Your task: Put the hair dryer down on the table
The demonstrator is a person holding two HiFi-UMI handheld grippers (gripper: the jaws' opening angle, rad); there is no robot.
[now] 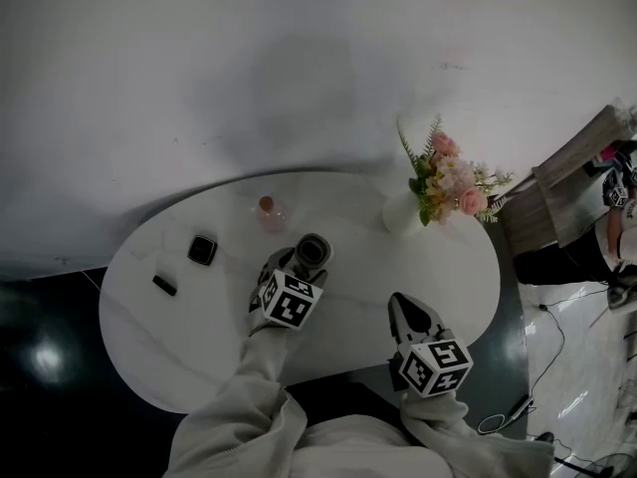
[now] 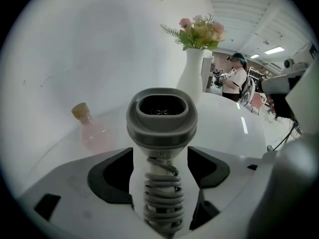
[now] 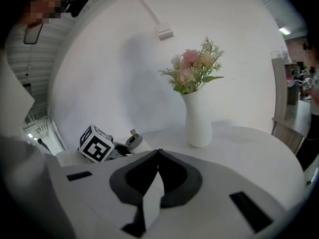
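The hair dryer, grey-nozzled with a coiled grey cord round its white handle, rests on the white oval table near its middle. In the left gripper view the hair dryer points its nozzle away from the camera, and its handle lies between the jaws of my left gripper. Those jaws stand wide apart, close beside the handle without squeezing it. My left gripper sits just behind the dryer. My right gripper hovers over the table's near right, its jaws shut and empty, tips meeting.
A white vase of pink flowers stands at the back right. A small pink bottle is just beyond the dryer. A black square item and a small black bar lie at the left. A chair stands right.
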